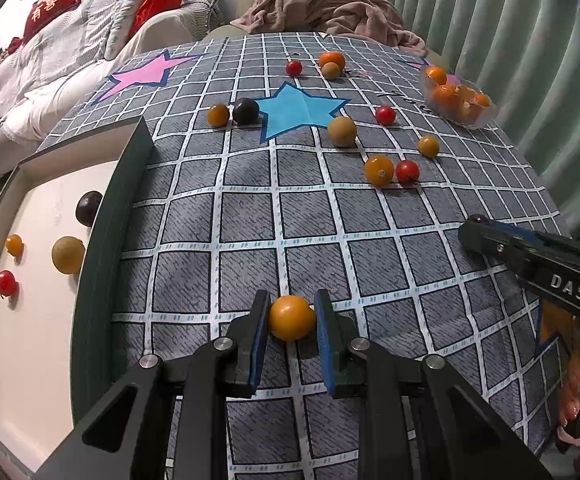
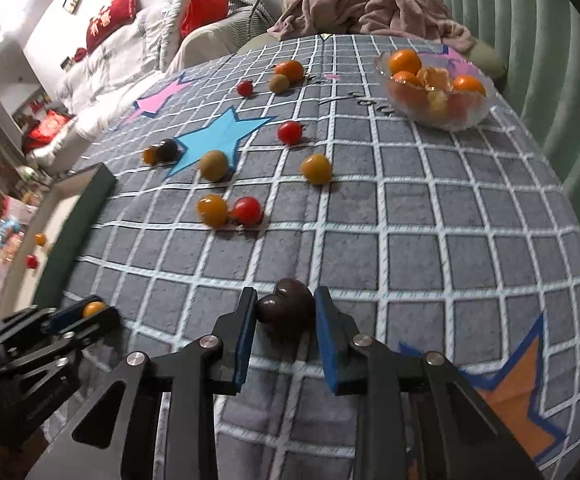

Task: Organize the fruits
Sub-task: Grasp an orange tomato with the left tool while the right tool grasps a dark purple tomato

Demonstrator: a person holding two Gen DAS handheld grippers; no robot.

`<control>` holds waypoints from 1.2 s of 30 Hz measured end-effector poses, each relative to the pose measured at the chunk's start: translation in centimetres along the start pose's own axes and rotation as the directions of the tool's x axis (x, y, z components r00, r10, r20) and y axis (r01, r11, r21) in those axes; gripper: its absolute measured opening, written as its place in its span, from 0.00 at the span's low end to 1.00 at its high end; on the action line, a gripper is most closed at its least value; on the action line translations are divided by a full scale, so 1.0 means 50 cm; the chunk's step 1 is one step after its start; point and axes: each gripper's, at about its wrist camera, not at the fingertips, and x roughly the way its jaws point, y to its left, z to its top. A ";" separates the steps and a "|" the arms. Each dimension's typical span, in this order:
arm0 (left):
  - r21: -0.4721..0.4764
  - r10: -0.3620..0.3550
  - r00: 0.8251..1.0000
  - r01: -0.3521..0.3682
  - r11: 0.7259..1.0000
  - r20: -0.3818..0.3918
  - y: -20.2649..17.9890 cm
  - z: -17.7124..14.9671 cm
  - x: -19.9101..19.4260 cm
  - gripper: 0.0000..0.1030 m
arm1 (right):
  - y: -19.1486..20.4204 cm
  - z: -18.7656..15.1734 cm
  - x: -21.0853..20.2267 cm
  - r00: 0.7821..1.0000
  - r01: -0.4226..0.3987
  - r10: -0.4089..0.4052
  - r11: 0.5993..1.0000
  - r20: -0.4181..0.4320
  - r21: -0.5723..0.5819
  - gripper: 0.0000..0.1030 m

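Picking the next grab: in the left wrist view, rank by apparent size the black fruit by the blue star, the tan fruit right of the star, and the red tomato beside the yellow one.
1. Tan fruit
2. Black fruit, only slightly smaller, and farther away, so unsure
3. Red tomato, smallest despite being nearest

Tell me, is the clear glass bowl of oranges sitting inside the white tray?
No, the clear glass bowl stands on the checked tablecloth, far from the white tray.

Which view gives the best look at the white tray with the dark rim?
The left wrist view: the tray fills the left side, and four fruits show on its white floor. In the right wrist view only a narrow, blurred sliver of the tray appears at the left edge, with two small fruits visible inside.
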 end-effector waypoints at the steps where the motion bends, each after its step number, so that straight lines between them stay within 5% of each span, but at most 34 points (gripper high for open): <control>1: 0.002 -0.001 1.000 0.001 1.000 -0.001 0.000 -0.001 -0.002 0.23 | 0.000 -0.003 -0.005 1.000 -0.010 0.010 1.000 0.001 0.005 0.31; 19: -0.013 -0.005 0.999 0.006 1.000 0.050 0.022 -0.007 -0.081 0.23 | 0.042 -0.018 -0.063 0.997 -0.071 0.071 0.997 0.013 0.022 0.31; 36: -0.071 0.022 0.994 -0.014 0.997 0.110 0.110 -0.015 -0.157 0.23 | 0.185 0.006 -0.101 0.994 -0.106 0.108 0.991 0.020 -0.087 0.31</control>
